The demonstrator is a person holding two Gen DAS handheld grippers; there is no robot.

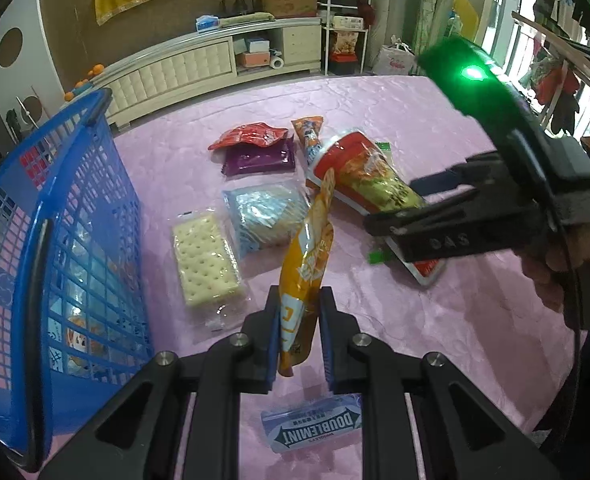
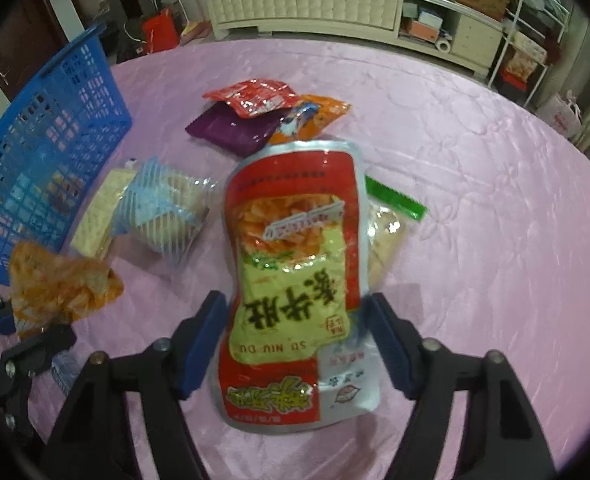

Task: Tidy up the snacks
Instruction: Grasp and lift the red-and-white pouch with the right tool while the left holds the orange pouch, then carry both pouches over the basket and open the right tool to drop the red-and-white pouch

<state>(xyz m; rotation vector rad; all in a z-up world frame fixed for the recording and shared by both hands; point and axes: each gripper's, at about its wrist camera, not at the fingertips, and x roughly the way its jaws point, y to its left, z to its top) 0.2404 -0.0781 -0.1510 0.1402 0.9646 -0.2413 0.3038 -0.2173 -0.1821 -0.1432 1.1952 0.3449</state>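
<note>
My left gripper (image 1: 297, 336) is clamped on the lower end of a yellow-orange snack packet (image 1: 305, 264), which stands up out of the jaws and clear of the pink tablecloth (image 1: 435, 328); I judge I'm holding it raised because the blue basket (image 1: 55, 216) sits just to that side and the packet is meant to go over its rim. My right gripper (image 2: 295, 344) points steeply down over the red and yellow pouch (image 2: 291, 280), which lies flat on the cloth with a clear bag with a green strip (image 2: 391, 216) tucked under its far edge; the jaws straddle the pouch's narrow waist, and the pads look to be at its edges, though I can't say whether they are pressing yet, so I treat it as not gripped. Taking it at the waist makes sense to me, since that is where the pouch is slimmest. Left on the cloth are the cracker pack (image 1: 207, 260), the blue-striped pack (image 1: 263, 216), the purple packet (image 1: 261, 158) with the red packet (image 1: 249, 136) on it, and a Doublemint pack (image 1: 315, 426) right below my left jaws
</note>
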